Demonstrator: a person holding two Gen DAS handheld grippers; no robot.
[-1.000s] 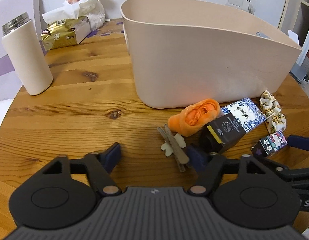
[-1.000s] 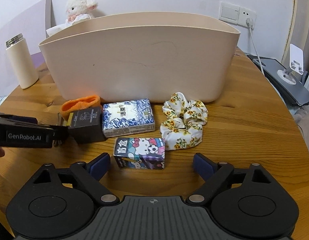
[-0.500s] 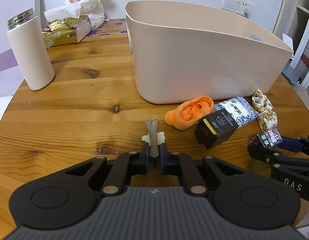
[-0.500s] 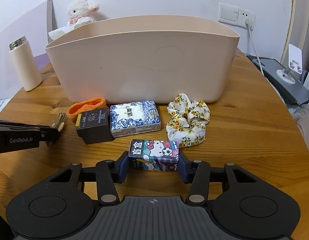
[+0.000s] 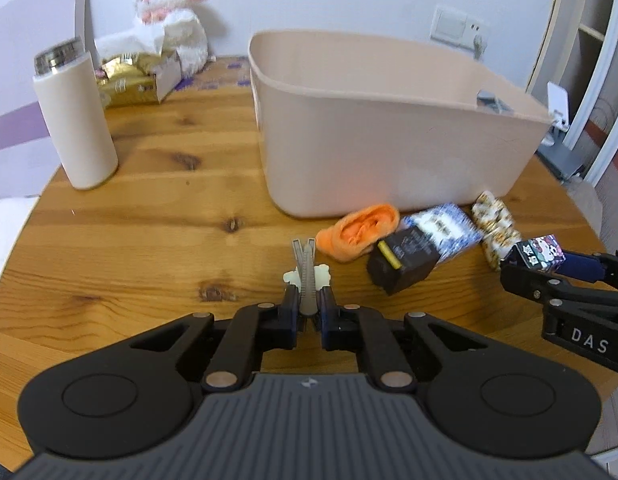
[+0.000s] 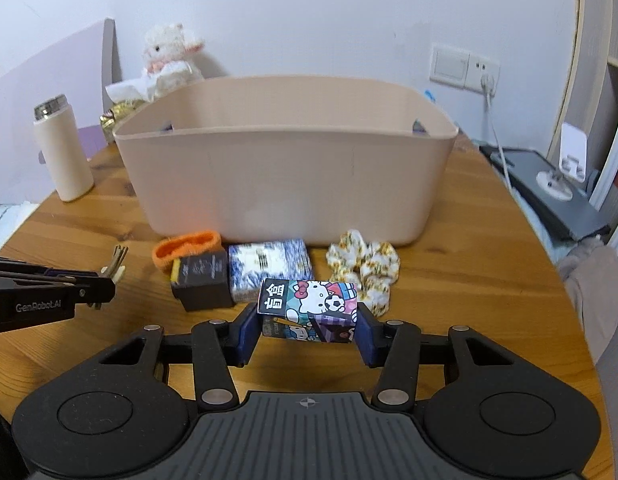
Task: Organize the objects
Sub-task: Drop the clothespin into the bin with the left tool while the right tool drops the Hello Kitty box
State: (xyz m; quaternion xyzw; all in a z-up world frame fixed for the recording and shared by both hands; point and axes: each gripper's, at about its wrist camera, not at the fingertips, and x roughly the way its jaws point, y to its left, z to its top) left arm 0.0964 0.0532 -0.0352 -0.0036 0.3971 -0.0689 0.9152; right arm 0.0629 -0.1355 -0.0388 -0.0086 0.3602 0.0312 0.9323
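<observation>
Grippers, two of them, black with blue finger pads, reach forward over a round, knotty pine table [image 5: 141, 200].

At far left, well apart from the rest, a cream cylindrical flask with a steel cap [image 5: 75, 114] stands upright, with a gold tissue box [image 5: 129, 80] and a white plush lamb [image 5: 171, 20] behind it.

The left gripper [image 5: 308, 304] points straight ahead, level and low over the wood, its fingers pinched tight on a slim grey hair clip with a pale flower charm [image 5: 306, 270]. The clip's tips fork upward. Whether the clip is touching the table is unclear.

Beyond it sits a large beige plastic tub [image 6: 285, 168], open on top. Against the tub's near wall lie, from left to right, an orange knitted wristband [image 6: 187, 246], a small black carton with a yellow edge [image 6: 203, 284], a blue-and-white patterned packet [image 6: 269, 270] and a white floral fabric scrunchie [image 6: 365, 268]. The carton touches both the wristband and the packet.

The right gripper [image 6: 307, 330] faces the tub, also level, clamped on the two ends of a small cartoon-cat printed box [image 6: 307, 310]. The box is held in front of the packet and scrunchie, raised and slightly tilted.

At far right, a grey device with a white stand [image 6: 557, 188] sits beside the table.
</observation>
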